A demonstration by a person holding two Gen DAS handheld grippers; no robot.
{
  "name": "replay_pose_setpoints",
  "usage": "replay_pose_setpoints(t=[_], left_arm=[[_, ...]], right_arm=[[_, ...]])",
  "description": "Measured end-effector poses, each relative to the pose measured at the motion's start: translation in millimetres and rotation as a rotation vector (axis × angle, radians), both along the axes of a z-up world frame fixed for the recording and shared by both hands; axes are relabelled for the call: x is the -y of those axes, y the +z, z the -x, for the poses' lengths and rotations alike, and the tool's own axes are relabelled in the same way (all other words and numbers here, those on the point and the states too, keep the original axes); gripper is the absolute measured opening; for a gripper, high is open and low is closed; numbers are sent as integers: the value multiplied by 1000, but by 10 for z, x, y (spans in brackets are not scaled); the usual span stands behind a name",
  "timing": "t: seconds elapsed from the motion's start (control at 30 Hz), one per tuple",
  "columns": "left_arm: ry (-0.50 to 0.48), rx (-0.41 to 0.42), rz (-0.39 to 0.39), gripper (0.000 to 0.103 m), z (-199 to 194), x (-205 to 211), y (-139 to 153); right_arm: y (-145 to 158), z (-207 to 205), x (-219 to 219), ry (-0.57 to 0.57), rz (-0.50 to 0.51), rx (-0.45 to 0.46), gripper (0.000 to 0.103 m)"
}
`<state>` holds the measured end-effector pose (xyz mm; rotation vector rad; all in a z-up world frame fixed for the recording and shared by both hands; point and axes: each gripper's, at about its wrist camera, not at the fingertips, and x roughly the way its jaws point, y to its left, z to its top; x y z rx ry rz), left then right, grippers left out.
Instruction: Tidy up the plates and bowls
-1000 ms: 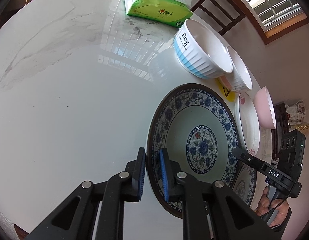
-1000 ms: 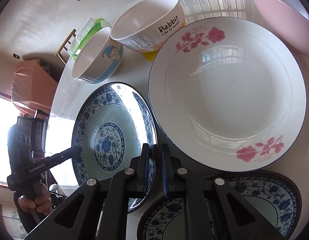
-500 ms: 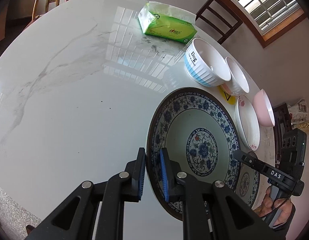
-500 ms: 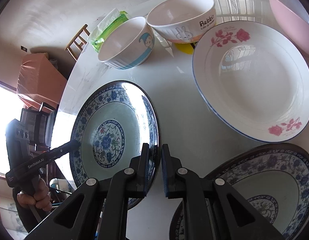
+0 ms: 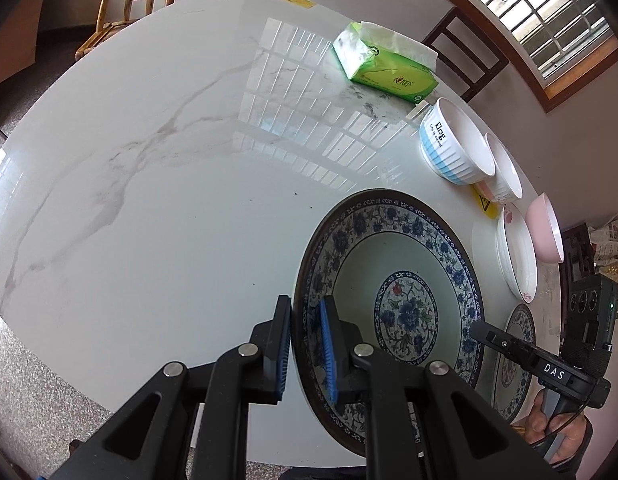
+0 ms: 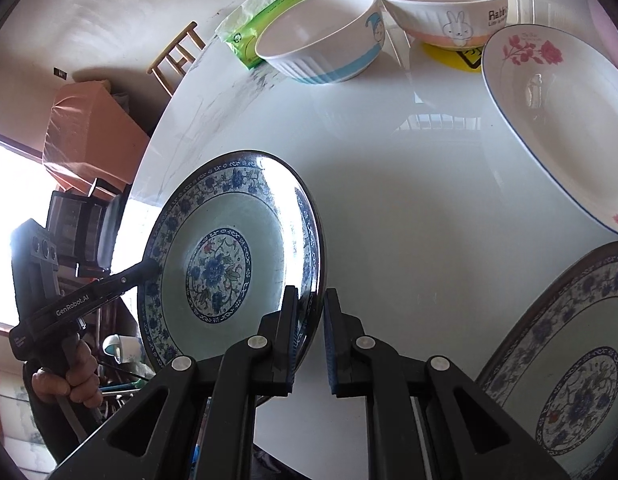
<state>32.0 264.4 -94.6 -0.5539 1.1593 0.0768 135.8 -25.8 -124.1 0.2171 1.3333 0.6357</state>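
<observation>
Left tool [image 5: 305, 346]: we find it clamped on the rim of the blue floral plate [image 5: 393, 312], one blue pad on the inner face and one behind the rim.
Right tool [image 6: 311, 344]: we find it clamped on the opposite rim of the same blue floral plate [image 6: 225, 264]; in the left wrist view its tip [image 5: 479, 330] meets the plate's far edge.
Plate attitude: held between the two tools, tilted and clear of the worktop [image 5: 149, 200], with most of it past the worktop's edge in the right wrist view.
Second blue floral plate [image 6: 569, 364]: flat on the worktop, to the right of the right tool.
Rose plate [image 6: 557, 120]: on the worktop beyond the right tool, to its right.
Blue-striped bowl [image 6: 321, 48]: far ahead of the right tool, beside the rabbit bowl [image 6: 441, 8], which sits on a yellow mat [image 6: 449, 56].
Pink bowl [image 5: 545, 228]: beyond the rose plate as the left tool sees it.
Tissue pack [image 5: 385, 64]: green, far ahead of the left tool, past the bowls.
Hands: one hand [image 6: 69, 376] on the left tool's grip; the hand [image 5: 557, 424] on the right tool's grip is only partly visible.
</observation>
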Motion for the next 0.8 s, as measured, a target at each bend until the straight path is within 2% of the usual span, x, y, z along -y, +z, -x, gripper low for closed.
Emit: replay_pose_setpoints(t=[0.8], left_arm=[[20, -29, 0, 19, 7, -131, -228]], right_arm=[[-74, 113, -240, 31, 24, -19, 13]])
